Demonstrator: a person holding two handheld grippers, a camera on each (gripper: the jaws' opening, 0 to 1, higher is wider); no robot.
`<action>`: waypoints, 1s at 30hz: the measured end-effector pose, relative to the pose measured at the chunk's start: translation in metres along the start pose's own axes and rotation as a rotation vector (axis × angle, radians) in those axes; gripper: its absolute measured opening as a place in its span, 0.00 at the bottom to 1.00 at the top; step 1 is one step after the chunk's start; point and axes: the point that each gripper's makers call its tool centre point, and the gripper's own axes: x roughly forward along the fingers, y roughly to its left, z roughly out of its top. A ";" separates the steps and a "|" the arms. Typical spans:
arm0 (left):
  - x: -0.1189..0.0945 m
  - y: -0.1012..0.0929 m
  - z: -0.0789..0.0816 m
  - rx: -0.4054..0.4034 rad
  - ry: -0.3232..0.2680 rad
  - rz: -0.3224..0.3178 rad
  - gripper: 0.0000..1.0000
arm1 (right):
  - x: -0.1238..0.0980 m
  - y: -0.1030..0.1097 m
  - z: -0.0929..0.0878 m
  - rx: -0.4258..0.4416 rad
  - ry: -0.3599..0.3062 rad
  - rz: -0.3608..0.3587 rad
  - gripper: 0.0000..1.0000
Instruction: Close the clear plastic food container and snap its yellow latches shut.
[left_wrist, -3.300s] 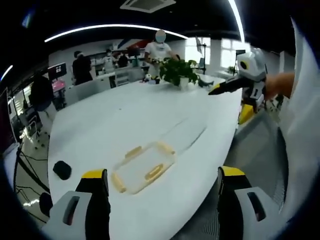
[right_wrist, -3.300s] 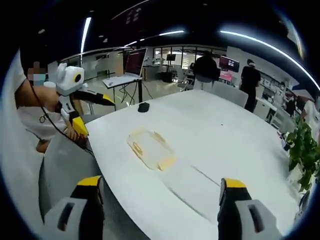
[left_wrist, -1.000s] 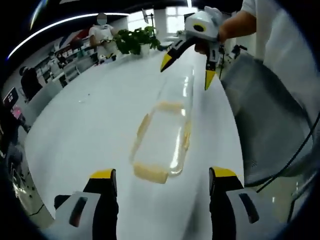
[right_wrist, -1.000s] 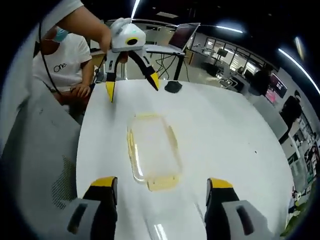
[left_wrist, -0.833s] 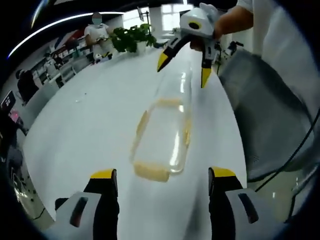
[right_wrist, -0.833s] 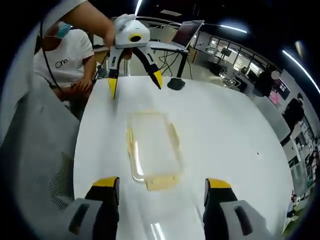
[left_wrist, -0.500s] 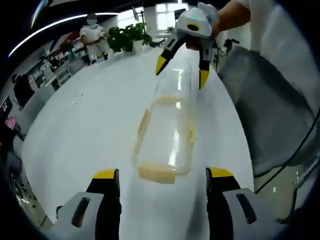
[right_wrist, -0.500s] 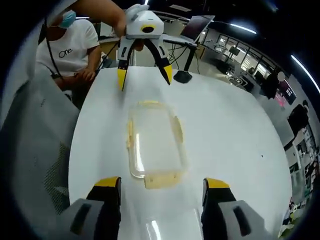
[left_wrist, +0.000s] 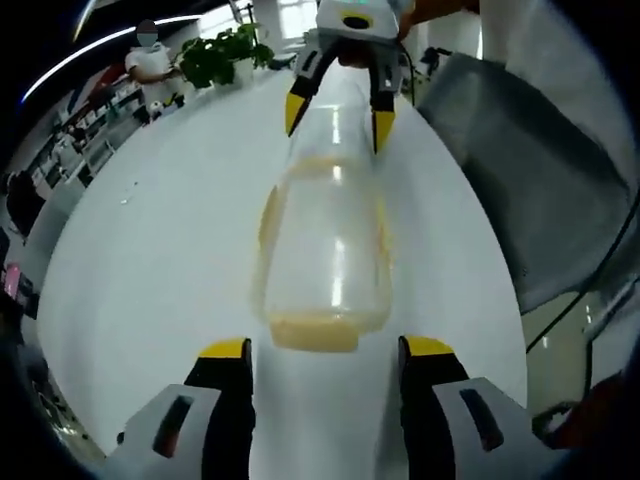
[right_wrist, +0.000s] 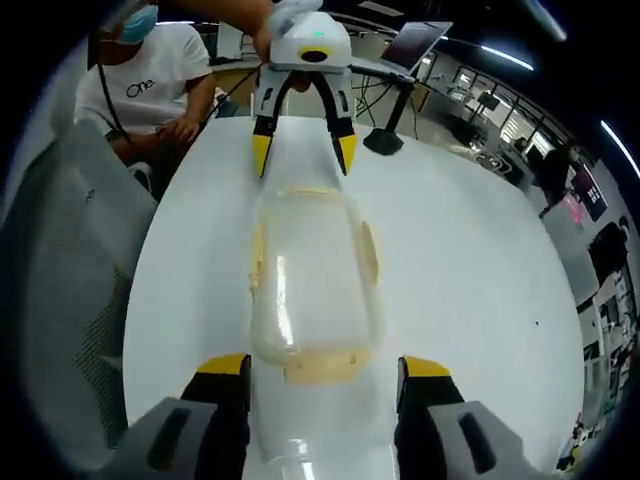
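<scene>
From where the left gripper (left_wrist: 325, 350) looks on, its jaws are spread apart with nothing between them, low over the white table (left_wrist: 150, 230) and straddling the near short end of the container (left_wrist: 325, 250). That end's yellow latch (left_wrist: 313, 333) sits just ahead of the tips, which I take to be the reason for this approach. The container lies flat and lengthwise between the two tools, its clear lid on top, though whether any latch is snapped down I cannot tell. At the far end the right gripper (left_wrist: 332, 108) comes in from the opposite direction, angled down, jaws likewise parted and empty, its yellow tips either side of the far end. In the right gripper view the picture is mirrored: the right gripper (right_wrist: 325, 370) frames its own end latch (right_wrist: 317, 368), and the left gripper (right_wrist: 300, 148) hangs tips-down over the other end. The facing poses suggest both ends will be pinned or pressed together. Further off are a grey chair (left_wrist: 530, 190), a plant (left_wrist: 215, 60), a seated person (right_wrist: 150, 80) and a laptop on a stand (right_wrist: 412, 45).
</scene>
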 end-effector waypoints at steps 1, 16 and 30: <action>0.001 0.001 -0.001 -0.001 0.002 -0.002 0.56 | 0.002 -0.001 -0.001 -0.001 0.007 0.006 0.56; 0.008 0.006 -0.005 -0.009 0.007 -0.038 0.50 | 0.016 -0.003 -0.008 -0.025 0.047 0.046 0.48; 0.015 0.004 -0.005 0.013 0.016 -0.076 0.43 | 0.023 -0.004 -0.016 -0.024 0.084 0.100 0.42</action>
